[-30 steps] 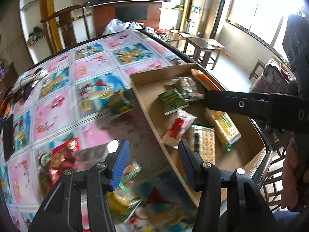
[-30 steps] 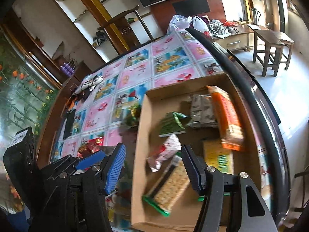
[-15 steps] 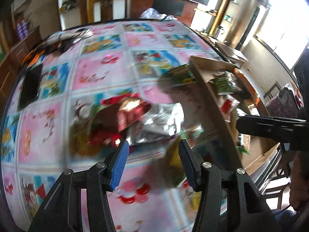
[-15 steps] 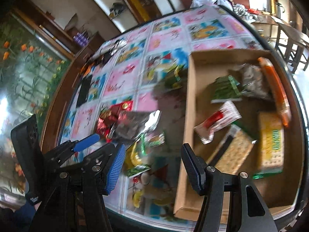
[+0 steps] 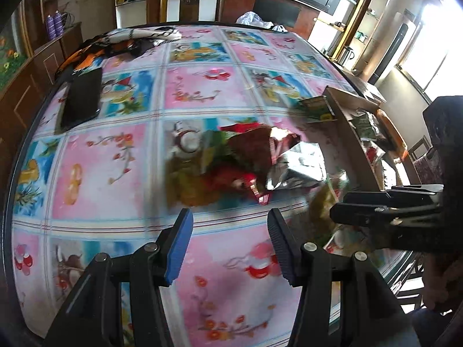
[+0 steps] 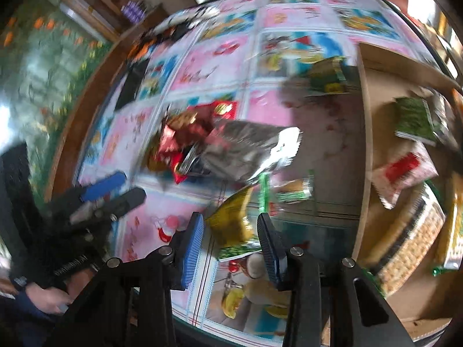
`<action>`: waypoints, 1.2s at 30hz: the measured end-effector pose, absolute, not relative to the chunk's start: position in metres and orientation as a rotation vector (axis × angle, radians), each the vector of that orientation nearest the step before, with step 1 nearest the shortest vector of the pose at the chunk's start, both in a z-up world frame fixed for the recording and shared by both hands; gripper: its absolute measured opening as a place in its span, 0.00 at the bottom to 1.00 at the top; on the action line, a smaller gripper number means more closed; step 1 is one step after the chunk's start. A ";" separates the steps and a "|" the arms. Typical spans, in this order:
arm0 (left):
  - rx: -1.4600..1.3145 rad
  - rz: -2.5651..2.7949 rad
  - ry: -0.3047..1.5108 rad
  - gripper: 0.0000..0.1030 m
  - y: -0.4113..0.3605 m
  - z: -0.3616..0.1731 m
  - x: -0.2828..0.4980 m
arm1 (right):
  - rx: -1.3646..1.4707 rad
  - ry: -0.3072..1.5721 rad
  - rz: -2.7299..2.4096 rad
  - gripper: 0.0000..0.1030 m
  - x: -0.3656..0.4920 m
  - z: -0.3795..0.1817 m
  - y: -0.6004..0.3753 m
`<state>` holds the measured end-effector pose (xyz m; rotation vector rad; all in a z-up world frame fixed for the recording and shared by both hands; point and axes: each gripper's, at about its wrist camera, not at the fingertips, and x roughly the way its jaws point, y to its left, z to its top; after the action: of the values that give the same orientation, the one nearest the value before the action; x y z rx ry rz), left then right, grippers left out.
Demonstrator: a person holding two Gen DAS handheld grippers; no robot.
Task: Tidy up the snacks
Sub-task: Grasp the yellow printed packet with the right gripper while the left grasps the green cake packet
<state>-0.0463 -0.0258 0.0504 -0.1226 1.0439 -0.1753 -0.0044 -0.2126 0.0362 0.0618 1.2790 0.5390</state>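
A heap of snack packets lies mid-table: a red packet (image 5: 246, 150) (image 6: 185, 133) and a silver foil packet (image 5: 295, 167) (image 6: 246, 147). A yellow-green packet (image 6: 234, 225) lies just ahead of my right gripper (image 6: 230, 240), which is open and empty, jaws either side of it. A green packet (image 5: 318, 108) (image 6: 330, 76) lies beside the cardboard box (image 5: 344, 121) (image 6: 366, 144), which holds several packets. My left gripper (image 5: 230, 245) is open and empty, short of the heap. It shows in the right wrist view (image 6: 113, 188).
The table (image 5: 110, 167) has a pink and blue cartoon cloth. A black flat device (image 5: 81, 98) and a bundle of cloth (image 5: 130, 39) lie at its far left. The box sits at the table's right edge. Chairs and shelves stand beyond.
Both grippers have swung left from the box toward the heap of loose packets. The right gripper now stands over the yellow-green packet. Both stay open.
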 end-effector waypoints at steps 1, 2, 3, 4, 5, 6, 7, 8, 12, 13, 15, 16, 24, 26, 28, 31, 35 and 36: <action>-0.121 -0.178 1.045 0.51 -0.023 0.050 -0.047 | 0.023 1.275 0.527 0.41 -0.006 0.033 -0.206; -0.119 -0.180 1.046 0.51 -0.022 0.049 -0.048 | -0.001 1.276 0.520 0.41 -0.007 0.031 -0.201; -0.115 -0.185 1.048 0.51 -0.020 0.049 -0.048 | -0.022 1.279 0.516 0.41 -0.008 0.028 -0.197; -0.113 -0.190 1.050 0.51 -0.019 0.048 -0.048 | -0.039 1.285 0.513 0.41 -0.009 0.023 -0.193; -0.111 -0.194 1.053 0.51 -0.019 0.048 -0.048 | -0.053 1.292 0.509 0.41 -0.009 0.018 -0.190; -0.107 -0.200 1.054 0.51 -0.019 0.047 -0.047 | -0.063 1.300 0.503 0.41 -0.008 0.014 -0.189; -0.102 -0.207 1.054 0.51 -0.019 0.047 -0.047 | -0.065 1.301 0.497 0.40 -0.009 0.011 -0.188; -0.099 -0.213 1.055 0.51 -0.020 0.048 -0.046 | -0.067 1.274 0.495 0.31 -0.010 0.013 -0.188; -0.078 -0.267 1.048 0.51 -0.030 0.051 -0.041 | -0.021 1.258 0.471 0.31 -0.010 0.020 -0.200; -0.066 -0.293 1.046 0.51 -0.036 0.053 -0.039 | 0.004 1.242 0.466 0.31 -0.010 0.025 -0.206; -0.042 -0.349 1.045 0.51 -0.050 0.055 -0.036 | 0.058 1.202 0.452 0.31 -0.012 0.039 -0.223; -0.029 -0.373 1.043 0.51 -0.057 0.056 -0.035 | 0.083 1.185 0.443 0.31 -0.013 0.046 -0.232; 0.184 -0.666 1.020 0.49 -0.138 0.060 -0.022 | 0.266 1.121 0.296 0.31 -0.027 0.076 -0.316; 0.251 -0.736 1.036 0.49 -0.158 0.054 -0.014 | 0.281 1.112 0.272 0.31 -0.034 0.078 -0.329; 0.314 -0.772 1.041 0.49 -0.174 0.049 -0.008 | 0.292 1.106 0.263 0.31 -0.040 0.081 -0.338; 0.366 -0.799 1.068 0.42 -0.189 0.039 0.002 | 0.297 1.097 0.254 0.31 -0.049 0.084 -0.349; 0.424 -0.799 1.103 0.33 -0.207 0.024 0.014 | 0.311 1.086 0.248 0.31 -0.058 0.087 -0.364; 0.426 -0.799 1.118 0.30 -0.209 0.019 0.017 | 0.315 1.084 0.248 0.31 -0.059 0.087 -0.367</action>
<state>0.0170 -0.2091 0.0195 0.4256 1.1179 -0.7990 -0.0591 -0.3665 0.0866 0.3147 1.0836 0.2480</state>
